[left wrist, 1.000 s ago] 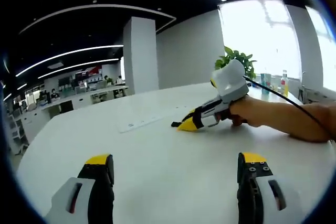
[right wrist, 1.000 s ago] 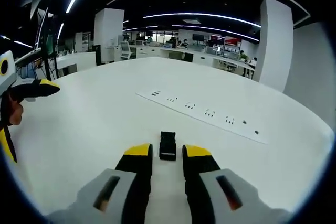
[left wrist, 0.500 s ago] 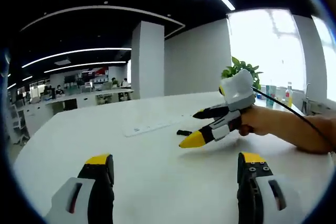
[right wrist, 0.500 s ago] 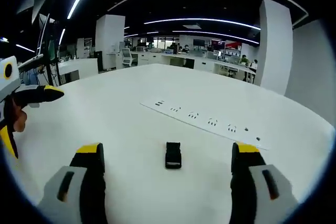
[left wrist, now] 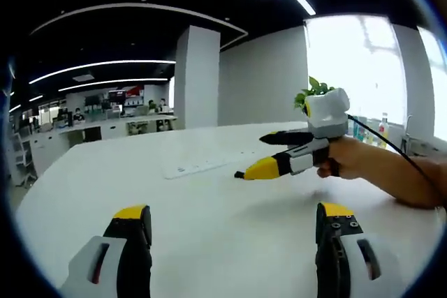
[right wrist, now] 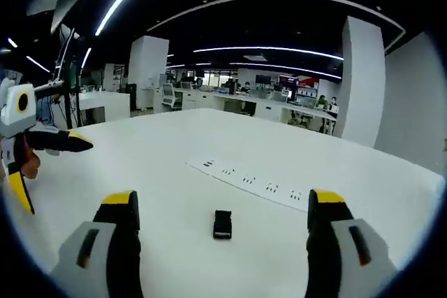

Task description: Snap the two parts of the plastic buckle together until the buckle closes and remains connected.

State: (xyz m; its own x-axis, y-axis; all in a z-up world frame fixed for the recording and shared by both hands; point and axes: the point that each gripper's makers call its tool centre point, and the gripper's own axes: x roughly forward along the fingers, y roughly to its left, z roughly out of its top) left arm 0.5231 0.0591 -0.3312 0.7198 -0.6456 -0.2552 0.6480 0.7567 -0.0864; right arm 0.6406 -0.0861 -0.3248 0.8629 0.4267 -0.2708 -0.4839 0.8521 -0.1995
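While both tongs (left wrist: 234, 228) (right wrist: 222, 225) gape, released, the buckle (right wrist: 222, 224) lies alone on the table (right wrist: 167, 158), well inside its edges.

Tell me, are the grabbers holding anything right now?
No, nothing. The right gripper is open above the black buckle on the table, and the left gripper is open too.

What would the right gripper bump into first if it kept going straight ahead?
Probably the small black buckle lying on the white table, between the lines of the open right gripper. Past it lies the white power strip. Depth is hard to judge, so it might pass just above.
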